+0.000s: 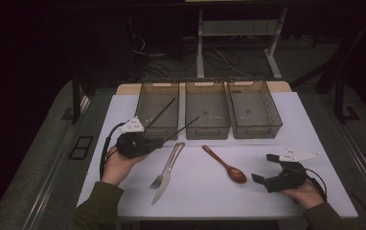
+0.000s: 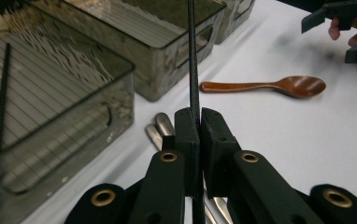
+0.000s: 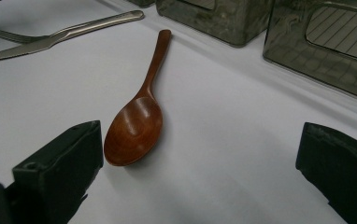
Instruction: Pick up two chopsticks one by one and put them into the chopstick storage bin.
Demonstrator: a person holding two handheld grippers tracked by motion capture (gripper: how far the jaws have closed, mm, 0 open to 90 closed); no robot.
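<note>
Left claw (image 1: 159,142): I've got it clamped tight on a thin black chopstick (image 2: 193,60), jaws squeezed together with only the stick between them.
Chopstick in the claw: it runs out from the jaws toward 1 o'clock in the high view, its far tip over the front rim of the middle bin (image 1: 207,125).
Left hand (image 1: 116,165): wrapped around the claw body at the table's left, sleeve coming in from 6 o'clock.
Second chopstick (image 1: 161,112): it's lying in the left bin (image 1: 145,112), slanted toward 1 o'clock; in the left gripper view I see it as a dark rod behind the bin's ribbed wall.
Fork (image 1: 164,167) and knife (image 1: 167,179): side by side and touching on the table, just at 5 o'clock of my left claw, handles pointing toward the bins.
Right claw (image 1: 262,167): jaws spread wide, nothing between them, held just above the table at the right.
Right hand (image 1: 305,191): gripping the claw from below, near the table's front edge.
Wooden spoon (image 3: 139,112): on the table between the two claws, bowl up, bowl end nearest my right claw and just beside its left jaw in the right gripper view, handle pointing off to 11 o'clock in the high view.
Right bin (image 1: 269,112): at 12 o'clock of the right claw, well apart from it.
Table (image 1: 205,191): white top, three smoky clear bins lined up along its far side.
</note>
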